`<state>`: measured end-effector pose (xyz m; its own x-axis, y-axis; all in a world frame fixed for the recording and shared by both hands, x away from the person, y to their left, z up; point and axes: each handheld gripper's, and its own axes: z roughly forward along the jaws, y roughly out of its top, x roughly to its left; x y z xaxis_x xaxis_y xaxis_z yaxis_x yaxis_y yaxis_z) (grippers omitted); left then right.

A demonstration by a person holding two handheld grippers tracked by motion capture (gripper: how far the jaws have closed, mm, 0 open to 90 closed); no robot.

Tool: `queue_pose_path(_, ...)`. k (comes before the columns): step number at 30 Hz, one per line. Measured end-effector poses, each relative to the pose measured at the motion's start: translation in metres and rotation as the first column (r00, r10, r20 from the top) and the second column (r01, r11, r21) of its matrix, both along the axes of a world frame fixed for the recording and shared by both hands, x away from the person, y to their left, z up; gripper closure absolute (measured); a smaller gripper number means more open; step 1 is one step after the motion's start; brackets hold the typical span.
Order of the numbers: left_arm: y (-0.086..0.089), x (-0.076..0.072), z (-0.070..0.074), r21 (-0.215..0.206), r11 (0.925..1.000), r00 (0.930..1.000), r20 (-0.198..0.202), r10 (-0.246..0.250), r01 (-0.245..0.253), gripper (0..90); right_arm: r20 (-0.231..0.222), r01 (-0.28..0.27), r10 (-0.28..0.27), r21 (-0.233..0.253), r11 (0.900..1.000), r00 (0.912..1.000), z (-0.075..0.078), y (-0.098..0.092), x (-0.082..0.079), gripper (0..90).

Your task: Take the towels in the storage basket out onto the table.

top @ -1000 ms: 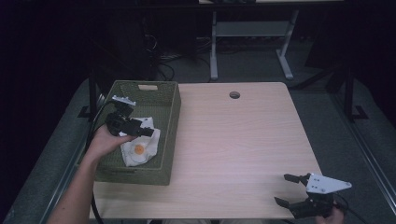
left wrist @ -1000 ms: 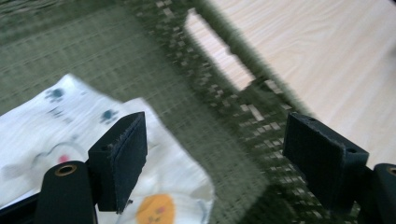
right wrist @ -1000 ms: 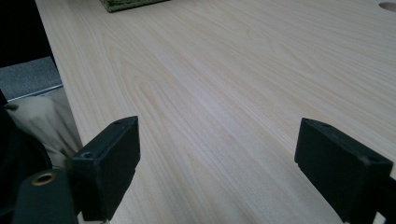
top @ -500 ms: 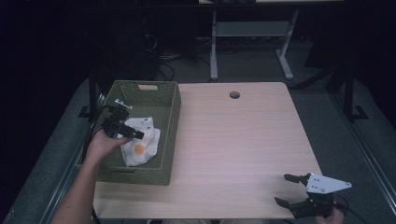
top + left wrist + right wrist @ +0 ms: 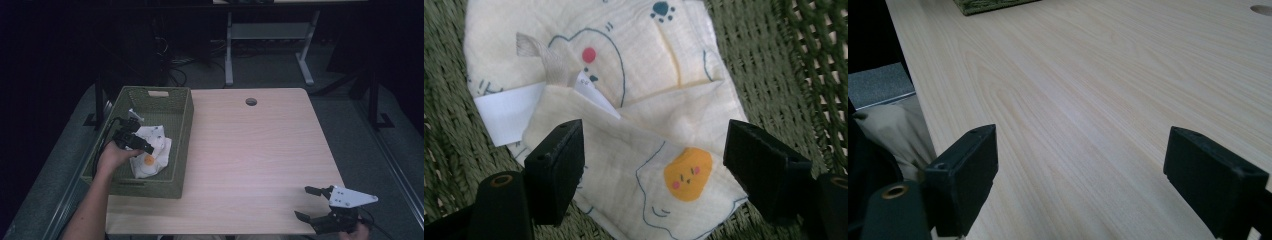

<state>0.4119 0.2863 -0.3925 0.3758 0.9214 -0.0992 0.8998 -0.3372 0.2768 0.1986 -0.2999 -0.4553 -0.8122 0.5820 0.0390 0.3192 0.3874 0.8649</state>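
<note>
The left tool (image 5: 651, 165) is held apart just above the printed cloth (image 5: 624, 100) in the green basket (image 5: 180, 112); a grasp is judged imminent. Lowering and closing on a fold is called for next, while the right tool (image 5: 320, 205) is rested apart on the desk (image 5: 250, 150).

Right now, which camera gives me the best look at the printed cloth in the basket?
The left gripper view: the cloth lies close up between the open left tool, with its orange print, folds and white label clear. The high view shows it small in the green basket, partly behind that tool. The right gripper view faces the table.
</note>
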Motion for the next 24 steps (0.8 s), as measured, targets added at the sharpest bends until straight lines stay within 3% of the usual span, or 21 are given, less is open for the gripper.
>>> queue_pose_path(7, -0.009, 0.006, -0.014, 0.030, 0.9995, 0.9982, -0.060, 0.012, -0.010, 26.1, 0.004, -0.002, 0.002, 0.002, 1.000, 1.0000, 0.000, 0.000, 0.000, 13.8)
queue_pose_path(12, -0.018, 0.010, -0.025, 0.113, 0.9936, 0.9962, -0.087, 0.008, 0.002, 28.7, -0.001, 0.001, -0.001, 0.003, 1.000, 1.0000, 0.000, 0.000, 0.001, 13.8)
queue_pose_path(17, -0.021, 0.013, -0.032, 0.149, 0.9888, 0.9939, -0.110, 0.011, 0.005, 30.3, 0.001, -0.001, 0.001, 0.004, 1.000, 1.0000, 0.000, -0.001, 0.001, 13.8)
queue_pose_path(24, -0.021, 0.014, -0.034, 0.144, 0.9896, 0.9938, -0.110, 0.015, 0.001, 32.6, -0.001, 0.001, -0.001, 0.004, 1.000, 1.0000, -0.001, -0.002, 0.001, 13.8)
